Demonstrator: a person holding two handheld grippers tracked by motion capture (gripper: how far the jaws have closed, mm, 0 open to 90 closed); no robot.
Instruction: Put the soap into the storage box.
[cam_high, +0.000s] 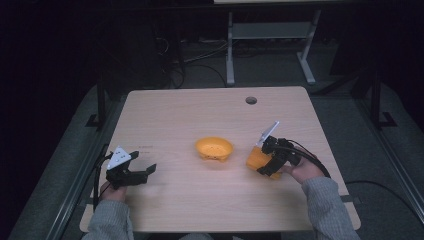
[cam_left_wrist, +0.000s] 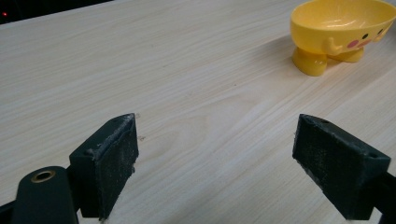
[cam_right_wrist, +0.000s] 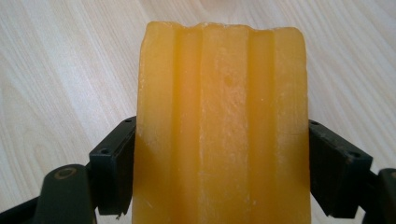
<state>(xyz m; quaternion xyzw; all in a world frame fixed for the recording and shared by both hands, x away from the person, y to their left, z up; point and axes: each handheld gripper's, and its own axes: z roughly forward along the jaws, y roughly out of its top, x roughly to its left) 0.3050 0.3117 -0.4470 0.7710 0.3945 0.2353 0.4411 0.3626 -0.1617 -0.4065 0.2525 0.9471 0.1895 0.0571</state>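
Observation:
A small yellow bowl (cam_high: 214, 148) with a cartoon face stands on stubby feet at the middle of the wooden table (cam_high: 170, 115); it also shows as the yellow bowl (cam_left_wrist: 341, 30) at the top right of the left gripper view. My right gripper (cam_high: 263, 160) is shut on an orange ridged block (cam_high: 257, 159), just right of the bowl. In the right gripper view the orange block (cam_right_wrist: 224, 126) sits squeezed between both jaws. My left gripper (cam_high: 145, 170) rests near the table's front left, open, its jaws wide apart over bare wood (cam_left_wrist: 215, 140).
A round cable hole (cam_high: 251, 100) is cut near the table's far right. Beyond the far edge stand a white desk frame (cam_high: 270, 35) and cables on the dark floor.

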